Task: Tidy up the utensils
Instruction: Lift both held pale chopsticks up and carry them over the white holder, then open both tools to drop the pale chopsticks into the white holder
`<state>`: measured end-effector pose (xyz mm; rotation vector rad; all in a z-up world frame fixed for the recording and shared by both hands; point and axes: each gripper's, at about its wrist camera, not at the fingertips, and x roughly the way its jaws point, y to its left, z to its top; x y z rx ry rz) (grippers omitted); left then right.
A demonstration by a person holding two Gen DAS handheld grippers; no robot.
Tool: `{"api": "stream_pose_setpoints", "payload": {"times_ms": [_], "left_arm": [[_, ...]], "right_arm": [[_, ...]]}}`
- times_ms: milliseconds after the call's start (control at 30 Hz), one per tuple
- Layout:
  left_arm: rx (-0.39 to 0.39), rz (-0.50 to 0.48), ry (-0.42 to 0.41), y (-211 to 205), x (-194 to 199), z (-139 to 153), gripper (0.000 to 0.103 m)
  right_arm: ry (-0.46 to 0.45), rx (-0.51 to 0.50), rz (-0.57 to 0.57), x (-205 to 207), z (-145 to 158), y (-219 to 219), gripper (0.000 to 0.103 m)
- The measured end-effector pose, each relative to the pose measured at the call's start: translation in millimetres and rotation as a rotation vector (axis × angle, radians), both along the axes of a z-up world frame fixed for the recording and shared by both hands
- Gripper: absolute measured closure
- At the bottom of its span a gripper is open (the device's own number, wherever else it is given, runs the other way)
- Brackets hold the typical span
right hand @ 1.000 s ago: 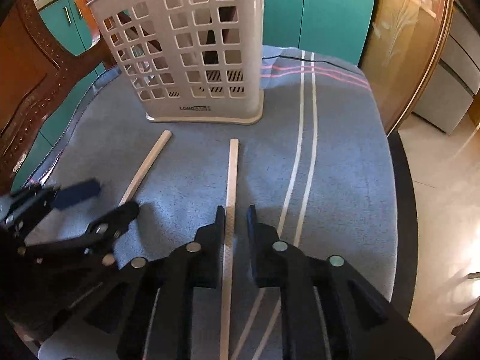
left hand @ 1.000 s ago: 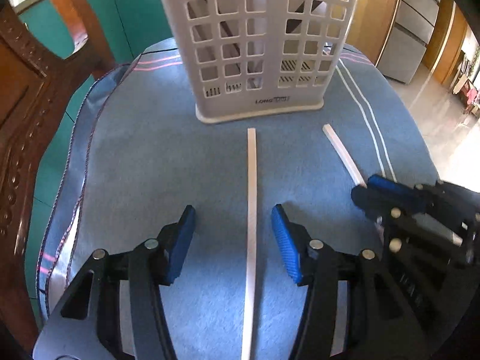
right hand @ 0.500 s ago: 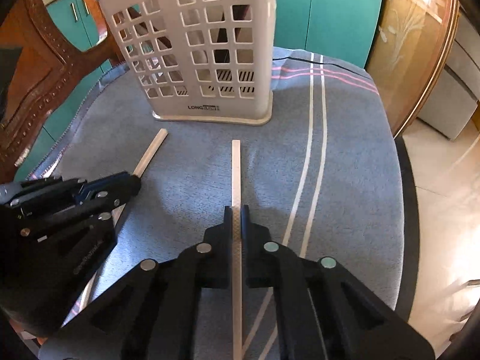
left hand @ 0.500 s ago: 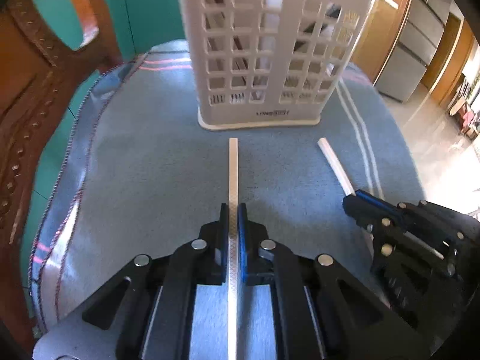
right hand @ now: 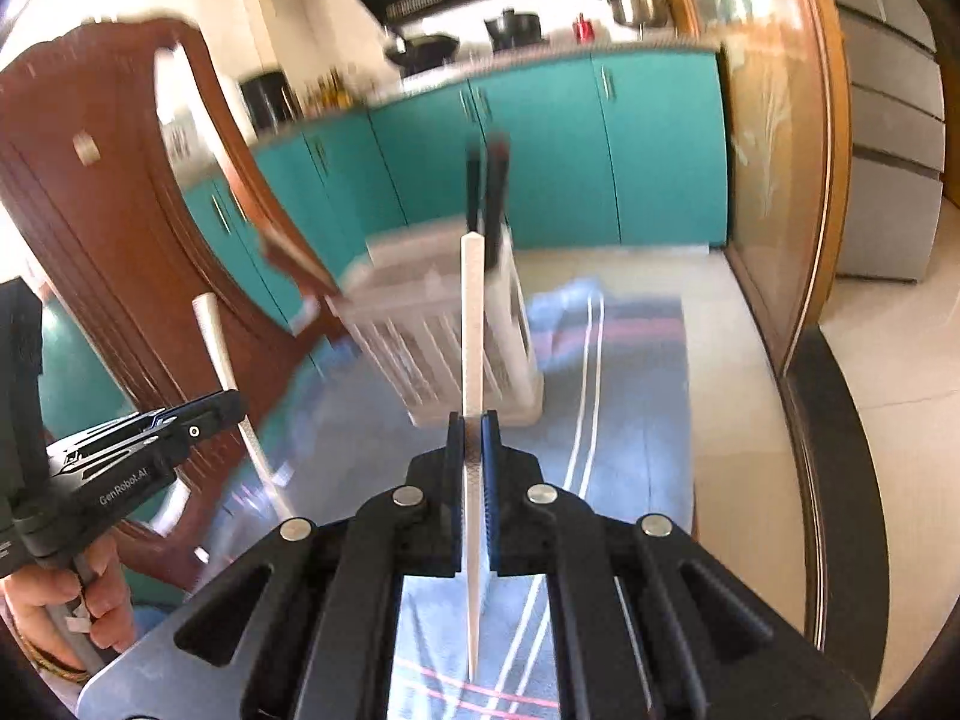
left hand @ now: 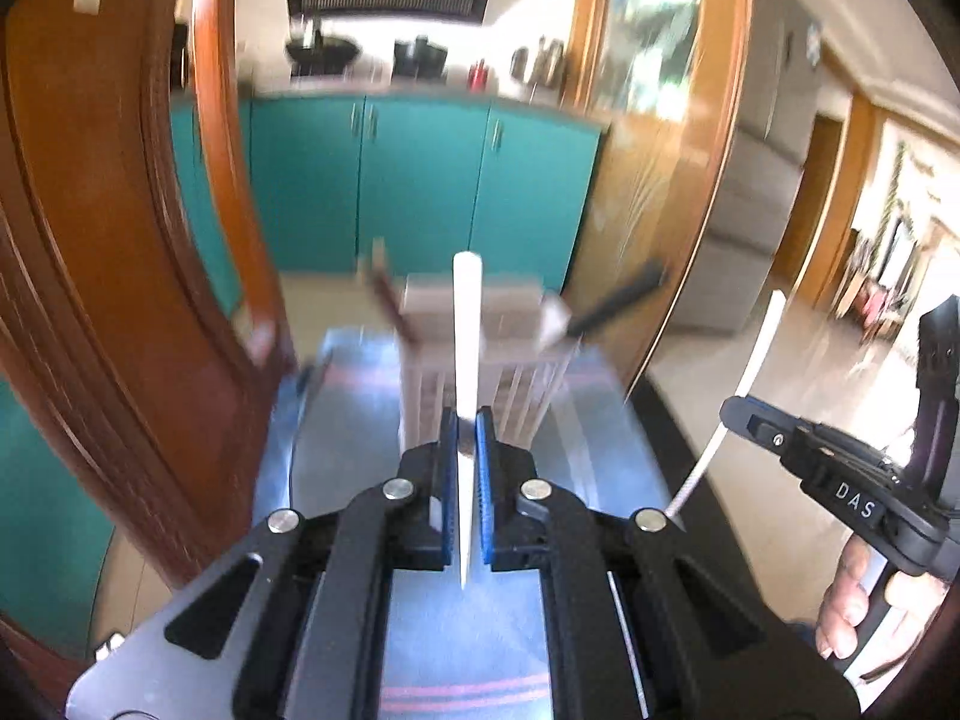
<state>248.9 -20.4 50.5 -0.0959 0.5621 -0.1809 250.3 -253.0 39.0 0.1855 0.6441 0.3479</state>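
Here both tongs are raised above the surface, which is covered by a blue cloth with white and pink stripes. The left tongs are clamped on a white chopstick that runs straight forward between the blue pads, its blunt end pointing far toward the basket. The right tongs are likewise closed on a second white chopstick, held the same way, with the thin tip trailing back between the fingers. In the right wrist view the left tongs appear at the near left with their chopstick tilted up; in the left wrist view the right tongs show at the right, apart from the left pair. The white slotted basket stands on the cloth at the far side, blurred, with dark handles sticking up from it. A wooden chair stands at the left, and teal cabinets lie beyond.
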Motion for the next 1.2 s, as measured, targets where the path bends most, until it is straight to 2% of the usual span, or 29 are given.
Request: {"api": "stream_pose_setpoints", "payload": {"times_ms": [200,300,400,500,667,833,900,933,1067,1100,1167,1200], "left_arm": [[-0.011,0.027,-0.165,10,24,80,0.096],[0.000,0.045,-0.224,4,44,105,0.096],[0.033,0.076,-0.267,-2,67,109,0.096],[0.049,0.076,-0.255,-11,89,93,0.096],[0.087,0.071,-0.200,-20,112,56,0.096],[0.104,0.070,-0.145,-23,125,30,0.096],[0.093,0.075,-0.137,-20,123,25,0.092],[0.091,0.079,-0.134,-18,121,22,0.086],[0.074,0.086,-0.146,-16,103,23,0.075],[0.069,0.092,-0.152,-14,95,24,0.072],[0.056,0.105,-0.178,-11,71,26,0.058],[0.056,0.117,-0.193,-10,55,26,0.053]], "right_arm": [[-0.175,0.059,-0.026,11,80,0,0.097],[-0.259,0.075,-0.070,30,116,3,0.097],[-0.322,0.088,-0.113,55,135,7,0.097],[-0.333,0.053,-0.149,79,129,17,0.097],[-0.291,-0.028,-0.143,119,77,42,0.097],[-0.236,-0.064,-0.120,135,36,50,0.097],[-0.232,-0.075,-0.118,134,29,48,0.097],[-0.234,-0.080,-0.124,132,28,45,0.095],[-0.243,-0.034,-0.133,117,30,33,0.082],[-0.251,-0.025,-0.138,111,34,29,0.079],[-0.285,0.011,-0.146,86,46,18,0.069],[-0.308,0.036,-0.143,71,51,11,0.060]]}}
